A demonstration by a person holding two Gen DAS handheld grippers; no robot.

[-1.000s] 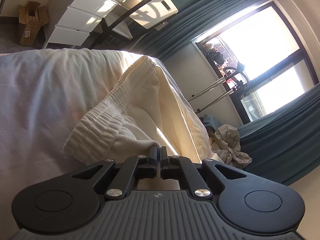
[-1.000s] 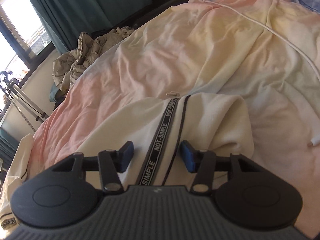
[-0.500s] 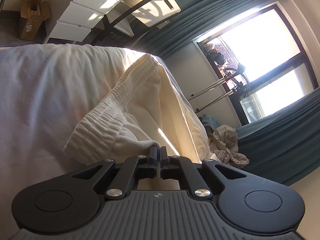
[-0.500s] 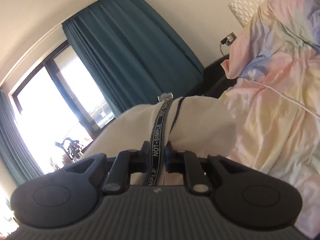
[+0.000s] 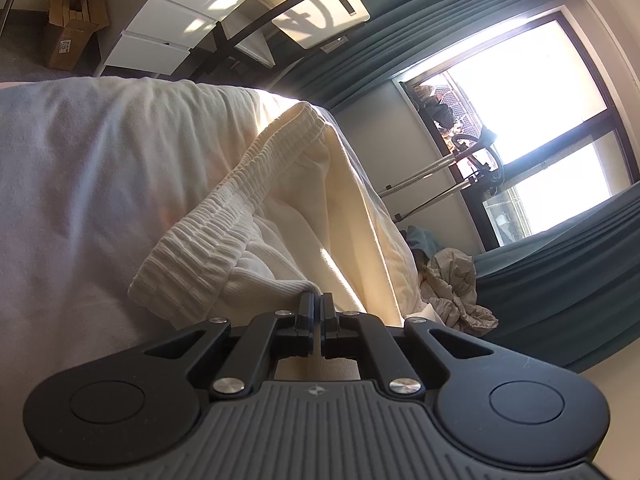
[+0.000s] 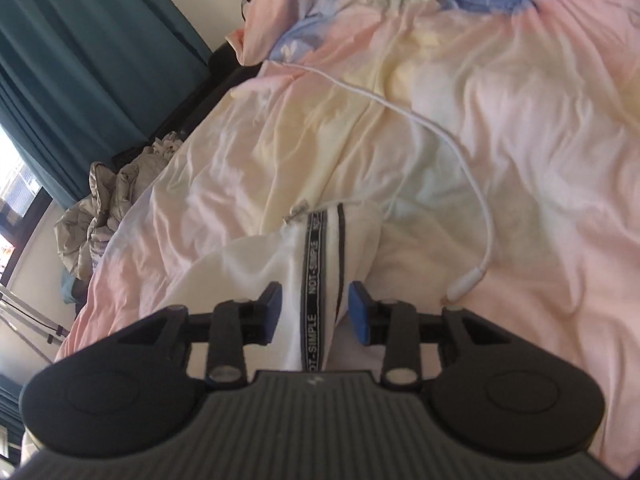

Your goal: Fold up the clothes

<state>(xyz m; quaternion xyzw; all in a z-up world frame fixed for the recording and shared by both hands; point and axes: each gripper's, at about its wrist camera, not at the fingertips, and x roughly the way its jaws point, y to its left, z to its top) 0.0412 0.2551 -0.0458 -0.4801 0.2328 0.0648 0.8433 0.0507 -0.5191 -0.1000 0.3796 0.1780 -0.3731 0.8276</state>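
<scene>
Cream trousers with a ribbed elastic waistband [image 5: 224, 232] lie on the bed. My left gripper [image 5: 316, 304] is shut on a fold of the cream fabric just below the waistband. In the right wrist view the trouser leg [image 6: 248, 264] carries a black "NOT-SIMPLE" stripe [image 6: 314, 280]. My right gripper [image 6: 316, 312] is open, its blue pads [image 6: 274, 308] on either side of the striped leg, not pinching it.
The bed has a pastel pink and yellow duvet [image 6: 500, 140]. A white charging cable [image 6: 472, 184] lies across it near the leg's end. Crumpled beige clothes [image 6: 116, 188] lie by the bedside, with teal curtains [image 6: 80, 40] behind. White drawers [image 5: 160, 36] stand beyond the bed.
My right gripper shut on the striped leg and lifted it, then came back down to the bed and opened, letting go. My left gripper kept its hold, barely moving.
</scene>
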